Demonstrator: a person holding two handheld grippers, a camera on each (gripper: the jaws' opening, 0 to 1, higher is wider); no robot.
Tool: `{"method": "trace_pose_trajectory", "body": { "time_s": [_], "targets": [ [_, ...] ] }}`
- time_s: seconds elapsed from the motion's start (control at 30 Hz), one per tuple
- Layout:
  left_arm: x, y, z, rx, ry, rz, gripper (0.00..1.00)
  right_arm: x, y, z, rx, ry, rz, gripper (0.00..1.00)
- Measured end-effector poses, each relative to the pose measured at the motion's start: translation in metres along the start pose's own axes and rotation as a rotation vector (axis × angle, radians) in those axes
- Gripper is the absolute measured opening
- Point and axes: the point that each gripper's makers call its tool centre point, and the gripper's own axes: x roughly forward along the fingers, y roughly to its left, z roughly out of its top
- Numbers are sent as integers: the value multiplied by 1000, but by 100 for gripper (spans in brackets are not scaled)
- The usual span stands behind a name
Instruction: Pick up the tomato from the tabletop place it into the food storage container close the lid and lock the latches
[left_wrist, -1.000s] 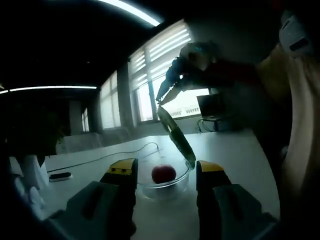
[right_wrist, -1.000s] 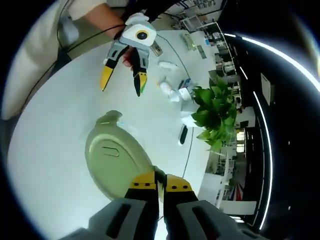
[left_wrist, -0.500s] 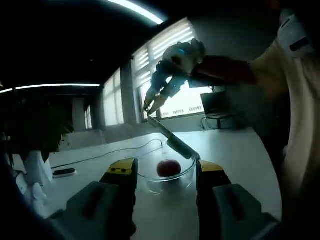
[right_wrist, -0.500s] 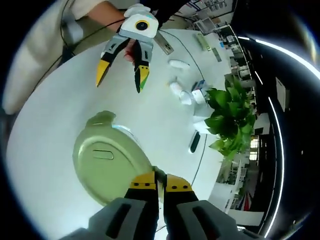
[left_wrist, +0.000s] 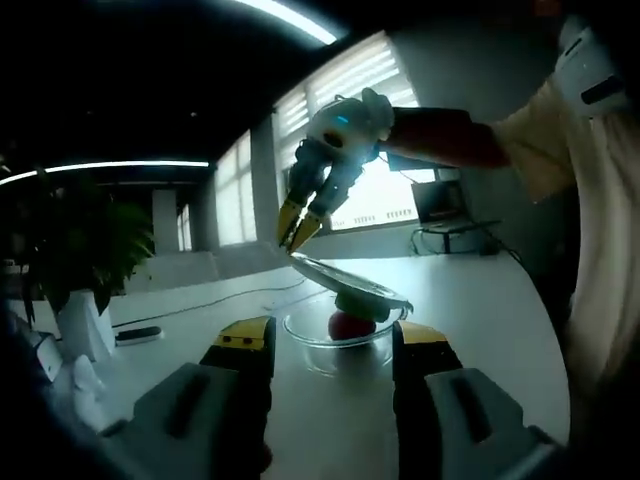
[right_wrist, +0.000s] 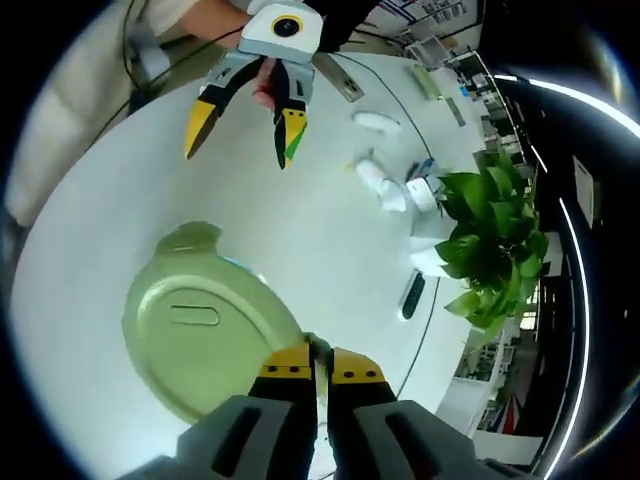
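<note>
1. Right claw (right_wrist: 318, 368): jaws pressed onto the rim of the green lid (right_wrist: 200, 335), holding it tilted just above the container.
2. Left claw (left_wrist: 331, 340): jaws spread, gripping nothing, poised before the container.
3. Tomato (left_wrist: 345, 325): inside the clear food storage container (left_wrist: 340, 348) on the white tabletop (left_wrist: 480, 300).
4. Potted plant (right_wrist: 490, 250): well apart, on the tabletop.
</note>
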Motion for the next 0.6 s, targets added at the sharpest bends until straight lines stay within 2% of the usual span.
{"method": "trace_pose_trajectory", "body": {
  "time_s": [0.4, 0.6],
  "targets": [
    [-2, 6, -5, -5, 8, 12, 39, 35, 7, 1, -14, -6, 75, 0],
    [1, 1, -1, -1, 11, 22, 39, 50, 12, -1, -13, -10, 106, 0]
  ]
}}
